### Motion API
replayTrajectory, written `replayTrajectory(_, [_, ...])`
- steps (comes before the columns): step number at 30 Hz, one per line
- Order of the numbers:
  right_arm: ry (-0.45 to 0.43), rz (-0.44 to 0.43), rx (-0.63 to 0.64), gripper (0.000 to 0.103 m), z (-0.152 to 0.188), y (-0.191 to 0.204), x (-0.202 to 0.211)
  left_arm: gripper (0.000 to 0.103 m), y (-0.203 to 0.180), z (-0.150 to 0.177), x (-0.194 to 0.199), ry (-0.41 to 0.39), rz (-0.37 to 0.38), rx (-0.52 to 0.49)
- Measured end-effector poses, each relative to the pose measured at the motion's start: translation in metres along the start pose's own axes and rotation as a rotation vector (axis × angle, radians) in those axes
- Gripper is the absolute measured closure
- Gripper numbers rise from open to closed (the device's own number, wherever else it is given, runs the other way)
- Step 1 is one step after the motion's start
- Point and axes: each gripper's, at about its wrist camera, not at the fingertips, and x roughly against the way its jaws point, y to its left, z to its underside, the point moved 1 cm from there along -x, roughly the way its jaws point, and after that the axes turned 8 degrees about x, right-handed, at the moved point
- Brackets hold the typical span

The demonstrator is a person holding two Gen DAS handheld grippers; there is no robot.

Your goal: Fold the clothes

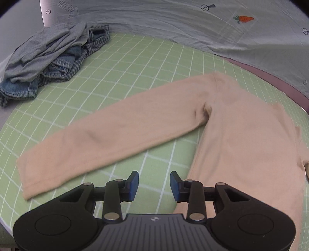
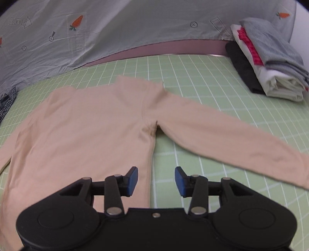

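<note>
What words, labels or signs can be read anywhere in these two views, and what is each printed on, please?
"LOOK HERE", inside an arrow outline, on the grey printed sheet: the arrow print reads clearly in the right wrist view.
The same arrow print in the left wrist view: partly cut off and blurred, not surely readable.
A small pale emblem on the left gripper body: no letters legible.
Nothing readable on the clothes.

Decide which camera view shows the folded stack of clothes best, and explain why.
The right wrist view shows it best: the folded stack sits whole at the far right of the mat, with grey, red, white and dark layers distinguishable. The left wrist view does not show it at all, only an unfolded pile.
</note>
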Motion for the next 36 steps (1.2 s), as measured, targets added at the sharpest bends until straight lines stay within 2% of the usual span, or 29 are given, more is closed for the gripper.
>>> replayTrajectory(2, [-0.022,-0.010,0.006,0.057,-0.022,-0.007,-0.016,0.059,-0.010,-0.026,-0.011,-0.022,0.009,-0.003])
replayTrajectory(4, [-0.044,-0.017,-0.005,0.048,-0.045,-0.013,-0.035,0.052,-0.024,-0.054,-0.024,-0.038,0.024,-0.019])
replayTrajectory(8, [-0.061,0.013,-0.009,0.046,-0.092,-0.013,-0.081,0.039,-0.060,-0.110,-0.058,-0.072,0.052,-0.083])
replayTrajectory(11, [-0.035,0.026,-0.008,0.046,-0.118,-0.016,-0.121,0.038,-0.089,-0.150,-0.095,-0.059,0.073,-0.108])
replayTrajectory(14, [-0.015,0.000,-0.032,0.046,-0.133,-0.020,-0.152,0.038,-0.113,-0.173,-0.128,-0.032,0.101,-0.136])
replayTrajectory(18, [-0.009,-0.037,0.012,0.048,-0.142,-0.015,-0.171,0.038,-0.136,-0.184,-0.154,-0.015,0.143,-0.192])
replayTrajectory(20, [-0.016,-0.057,0.037,0.061,-0.144,-0.012,-0.173,0.043,-0.142,-0.184,-0.159,-0.021,0.159,-0.216])
replayTrajectory(21, [-0.017,-0.067,0.050,0.075,-0.144,-0.010,-0.174,0.048,-0.145,-0.183,-0.162,-0.023,0.167,-0.228])
replayTrajectory(23, [-0.025,-0.070,0.081,0.089,-0.146,-0.007,-0.174,0.086,-0.152,-0.183,-0.167,-0.029,0.184,-0.252])
replayTrajectory(24, [-0.031,-0.078,0.089,0.095,-0.148,-0.007,-0.175,0.090,-0.155,-0.182,-0.170,-0.032,0.192,-0.263])
replayTrajectory(25, [-0.042,-0.083,0.084,0.096,-0.149,-0.008,-0.175,0.095,-0.157,-0.182,-0.172,-0.038,0.197,-0.274])
replayTrajectory(27, [-0.057,-0.083,0.070,0.096,-0.153,-0.011,-0.180,0.095,-0.155,-0.184,-0.171,-0.064,0.177,-0.285])
replayTrajectory(33, [-0.084,-0.102,-0.034,0.096,-0.159,-0.027,-0.196,0.093,-0.145,-0.195,-0.177,-0.093,0.155,-0.196])
replayTrajectory(35, [-0.066,-0.063,0.003,0.089,-0.161,-0.019,-0.195,0.083,-0.145,-0.194,-0.168,-0.107,0.139,-0.183])
replayTrajectory(36, [-0.075,-0.026,0.029,0.073,-0.160,-0.014,-0.186,0.080,-0.143,-0.193,-0.160,-0.116,0.136,-0.175])
